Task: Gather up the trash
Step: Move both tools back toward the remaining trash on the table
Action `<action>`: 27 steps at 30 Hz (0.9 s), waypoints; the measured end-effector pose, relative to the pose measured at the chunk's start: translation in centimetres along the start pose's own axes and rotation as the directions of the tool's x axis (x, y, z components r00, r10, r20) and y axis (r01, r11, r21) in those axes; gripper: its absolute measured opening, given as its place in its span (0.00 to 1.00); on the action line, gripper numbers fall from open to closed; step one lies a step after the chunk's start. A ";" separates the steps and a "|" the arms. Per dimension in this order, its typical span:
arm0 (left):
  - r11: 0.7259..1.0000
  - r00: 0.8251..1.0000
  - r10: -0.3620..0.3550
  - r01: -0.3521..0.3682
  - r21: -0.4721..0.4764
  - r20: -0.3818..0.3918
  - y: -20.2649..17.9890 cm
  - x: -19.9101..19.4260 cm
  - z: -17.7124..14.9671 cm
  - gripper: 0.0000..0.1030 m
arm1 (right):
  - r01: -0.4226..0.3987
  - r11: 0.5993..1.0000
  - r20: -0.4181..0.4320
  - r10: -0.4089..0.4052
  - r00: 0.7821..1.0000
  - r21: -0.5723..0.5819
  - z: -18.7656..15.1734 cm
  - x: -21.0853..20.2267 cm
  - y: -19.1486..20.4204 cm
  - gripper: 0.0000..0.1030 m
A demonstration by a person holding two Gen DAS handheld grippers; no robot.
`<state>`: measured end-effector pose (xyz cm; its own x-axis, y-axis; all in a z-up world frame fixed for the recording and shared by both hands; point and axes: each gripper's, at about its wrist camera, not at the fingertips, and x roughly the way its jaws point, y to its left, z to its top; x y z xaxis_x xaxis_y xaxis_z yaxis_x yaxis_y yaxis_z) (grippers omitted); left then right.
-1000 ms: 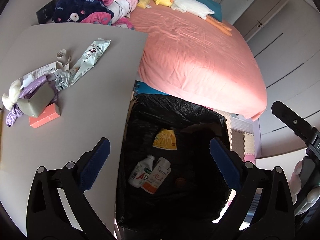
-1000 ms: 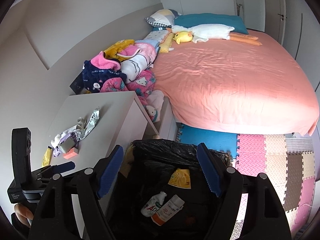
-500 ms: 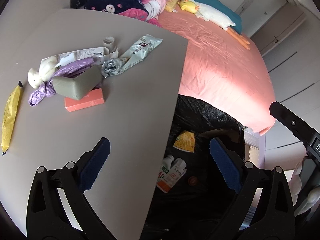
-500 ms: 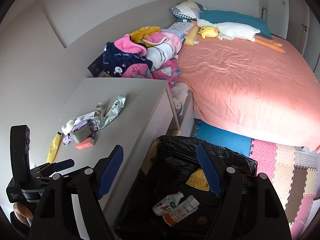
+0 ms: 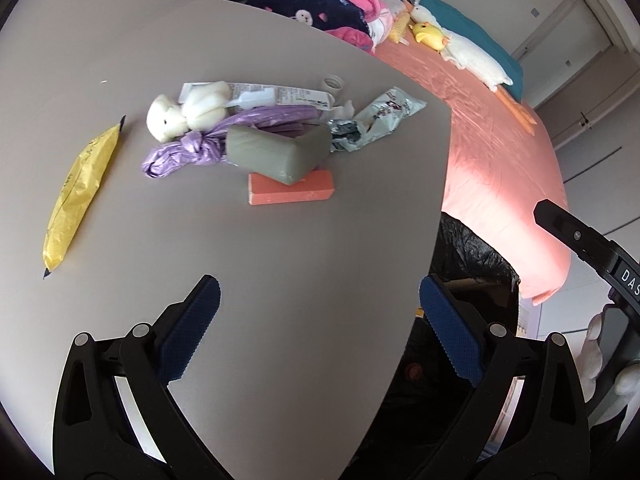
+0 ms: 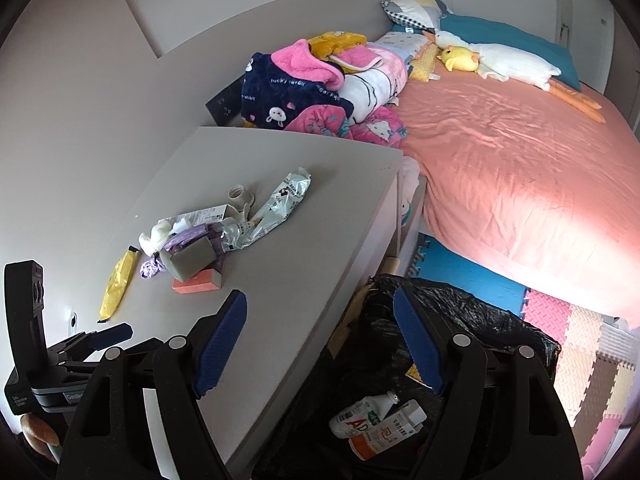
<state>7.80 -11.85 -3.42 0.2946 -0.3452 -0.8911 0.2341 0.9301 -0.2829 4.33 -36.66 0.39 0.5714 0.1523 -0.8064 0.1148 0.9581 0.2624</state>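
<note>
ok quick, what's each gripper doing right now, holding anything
left gripper: open, nothing between its jaws, over the table.
right gripper: open, nothing held, above the table edge and the black trash bag.

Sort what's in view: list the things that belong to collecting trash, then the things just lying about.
Trash job:
yellow wrapper
purple plastic bag
silver foil packet
black bin bag
two bottles already in it

Lying about:
white plush toy
pile of blankets
yellow duck plush
pink bedsheet
</note>
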 end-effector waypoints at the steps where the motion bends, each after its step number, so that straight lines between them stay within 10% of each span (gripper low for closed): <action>1: 1.000 1.000 0.002 -0.002 -0.001 0.006 0.5 -0.1 0.0 0.94 | 0.000 1.000 -0.004 0.000 1.000 -0.004 0.1 0.3 0.3 0.74; 27: 0.982 0.984 0.168 -0.163 -0.093 0.051 12.1 0.4 2.0 0.94 | 0.056 0.998 -0.101 -0.055 0.993 0.006 4.8 11.1 5.0 0.74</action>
<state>12.64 -0.97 -6.44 0.3768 -0.1901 -0.9066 0.0959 0.9815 -0.1660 15.11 -31.31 -4.68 0.4790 0.1236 -0.8691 0.1516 0.9635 0.2206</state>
